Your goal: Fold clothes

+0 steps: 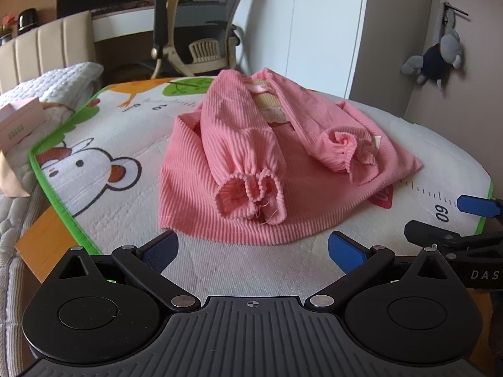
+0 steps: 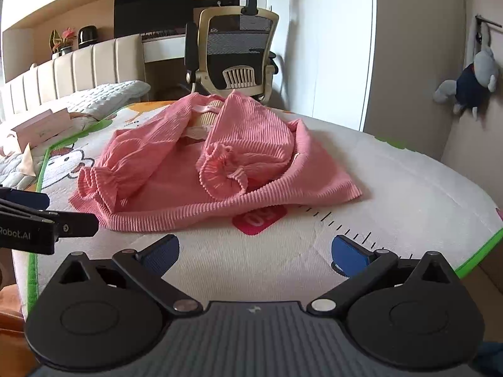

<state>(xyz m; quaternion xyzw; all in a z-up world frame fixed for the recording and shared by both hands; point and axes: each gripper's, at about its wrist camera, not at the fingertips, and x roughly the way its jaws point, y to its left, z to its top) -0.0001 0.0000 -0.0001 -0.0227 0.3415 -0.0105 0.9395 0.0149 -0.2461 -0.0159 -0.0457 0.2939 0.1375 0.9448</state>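
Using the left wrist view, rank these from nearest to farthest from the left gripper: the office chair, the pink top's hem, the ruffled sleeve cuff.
From the left gripper, jaws open:
1. Pink top's hem, on the mat just ahead.
2. Ruffled sleeve cuff, lying on the top, slightly left of centre.
3. Office chair, beyond the bed by the desk.

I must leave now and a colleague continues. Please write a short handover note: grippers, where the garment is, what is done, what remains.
Left gripper: open, empty, hovering just before the near hem.
Right gripper: open, empty, also short of the hem.
Pink ribbed garment lies on the printed mat on the bed, touched by neither gripper.
Done: both sleeves are laid inward over the body, cuffs bunched.
Left: probably smooth the cuffs, then fold the body.
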